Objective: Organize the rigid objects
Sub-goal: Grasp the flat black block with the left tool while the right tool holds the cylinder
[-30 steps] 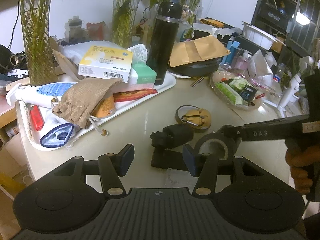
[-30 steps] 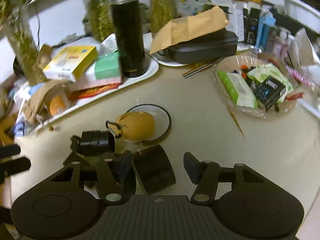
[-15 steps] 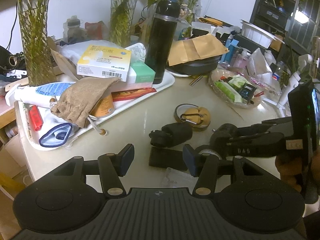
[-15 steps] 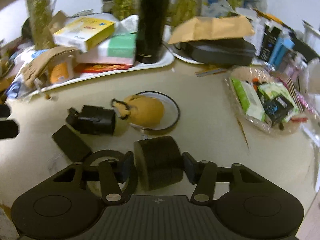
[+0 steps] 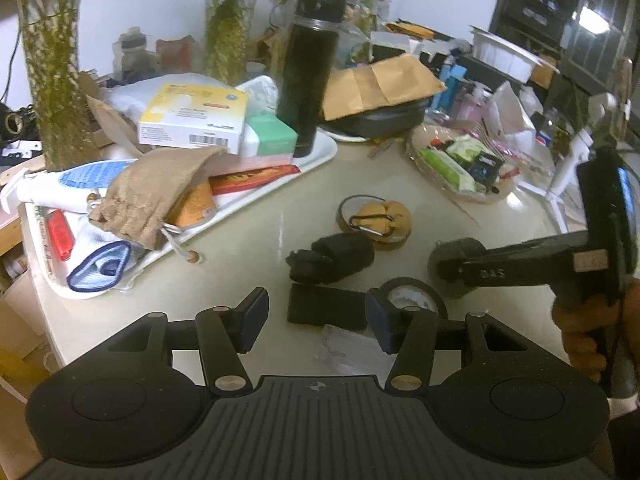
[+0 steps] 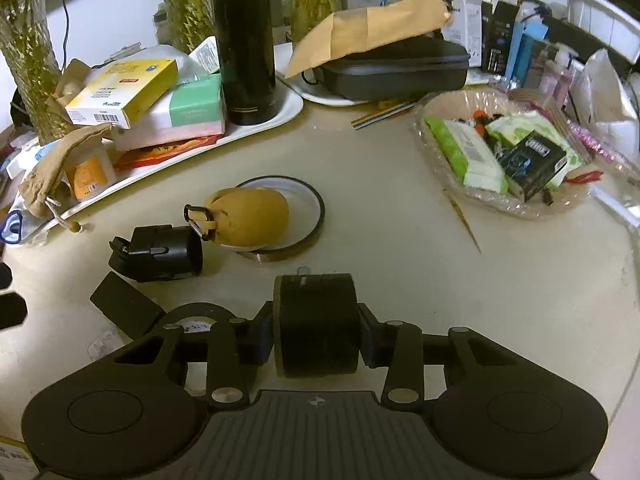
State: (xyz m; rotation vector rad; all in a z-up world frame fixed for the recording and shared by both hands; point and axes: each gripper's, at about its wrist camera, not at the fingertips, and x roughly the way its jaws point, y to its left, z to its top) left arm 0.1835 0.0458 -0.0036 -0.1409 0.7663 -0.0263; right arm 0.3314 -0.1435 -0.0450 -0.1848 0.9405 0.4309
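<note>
My right gripper (image 6: 316,336) is shut on a black cylinder (image 6: 316,322) and holds it just above the table; it also shows in the left wrist view (image 5: 454,266). A roll of black tape (image 5: 412,298) lies on the table beside it. A black cylindrical gadget (image 6: 158,254) and a flat black block (image 6: 126,310) lie to the left. A yellow pouch with a carabiner (image 6: 250,216) rests on a round tin lid (image 6: 308,200). My left gripper (image 5: 316,314) is open and empty, low over the black block (image 5: 326,312).
A white tray (image 6: 280,114) at the back left holds boxes, a black thermos (image 6: 246,40) and a cloth bag (image 5: 156,196). A clear dish of packets (image 6: 504,152) sits to the right. A black case (image 6: 392,70) and vases stand behind.
My right gripper has closed on the black cylinder and lifted it off the tape roll, moving right. The left gripper has barely moved.
</note>
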